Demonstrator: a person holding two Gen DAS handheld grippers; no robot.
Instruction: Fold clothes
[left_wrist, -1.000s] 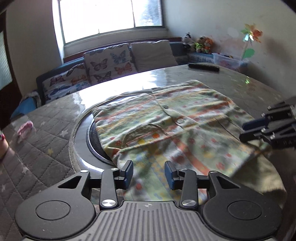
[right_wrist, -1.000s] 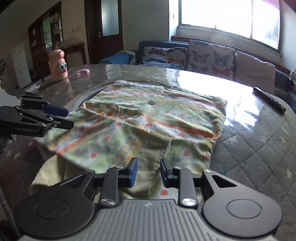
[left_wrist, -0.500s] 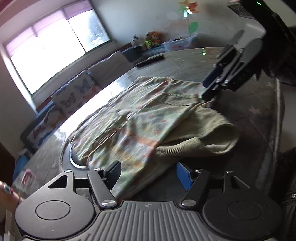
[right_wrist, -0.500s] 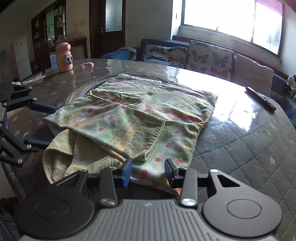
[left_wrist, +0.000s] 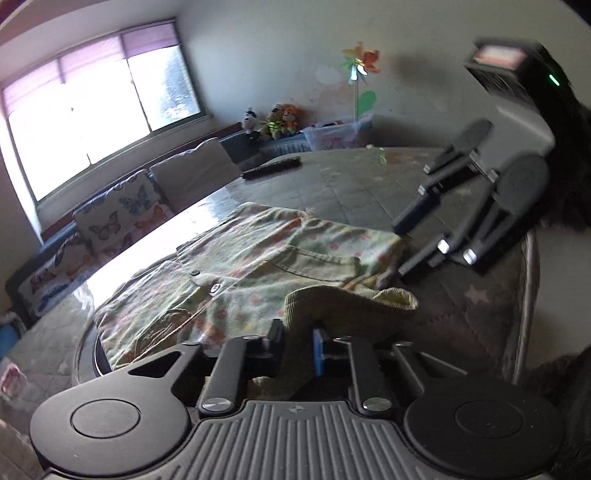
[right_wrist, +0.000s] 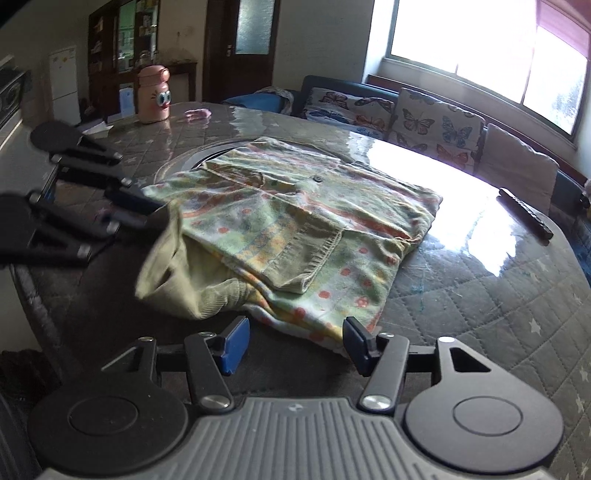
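The left gripper (left_wrist: 298, 341) is pinching the olive-green corduroy edge (left_wrist: 351, 301) of the floral patterned button-up garment (left_wrist: 258, 266); both fingers are pressing on the fabric fold, and that edge is lifting slightly off the table. In the right wrist view the left gripper (right_wrist: 157, 216) is sitting at the left side of the garment (right_wrist: 295, 221), fingertips buried in the raised corduroy flap (right_wrist: 166, 258).

The right gripper (right_wrist: 293, 345) is standing wide open, blue-padded fingers (right_wrist: 234, 345) spread apart, nothing between them. It is hovering just at the near hem of the garment, the right finger close beside the floral corner (right_wrist: 354, 314); contact cannot be told. In the left wrist view the right gripper (left_wrist: 399, 247) is showing blurred, jaws apart, at the far right edge of the cloth.

The garment is lying mostly flat on the round grey quilted table (right_wrist: 480, 295), partly over a dark circular inset (right_wrist: 177, 166), front up with buttons (right_wrist: 317, 179) showing and a corduroy pocket (right_wrist: 306, 254) on top.

A black remote control (right_wrist: 524, 210) is lying on the table, well apart from the garment. A pink cartoon-eyed bottle (right_wrist: 153, 94) is standing at the far left table edge. Butterfly-print cushions (right_wrist: 436, 122) are lining the sofa under the window.
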